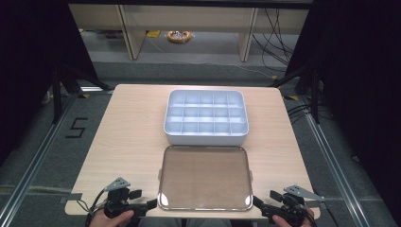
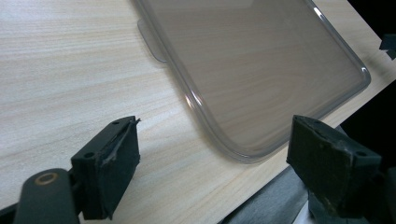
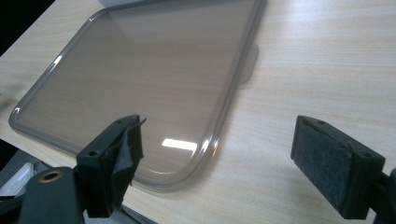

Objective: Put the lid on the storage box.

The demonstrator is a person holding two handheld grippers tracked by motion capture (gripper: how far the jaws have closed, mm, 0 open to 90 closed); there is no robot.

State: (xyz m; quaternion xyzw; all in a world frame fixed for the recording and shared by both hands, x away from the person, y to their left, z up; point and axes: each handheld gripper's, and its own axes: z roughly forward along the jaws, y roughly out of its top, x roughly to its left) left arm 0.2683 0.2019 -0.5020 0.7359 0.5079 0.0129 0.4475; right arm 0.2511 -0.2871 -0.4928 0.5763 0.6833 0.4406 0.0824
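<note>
At the table's near edge, the left gripper and right gripper flank the clear lid, jaws spread wide and grasping nothing (each aimed at a near corner). Just beyond the flat-lying lid sits the white divided box, compartments empty.

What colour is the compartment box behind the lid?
Pale bluish white, the compartment box shows best in the high view.

A lab: black curtains, floor rails (taped "5"), loose cables.
</note>
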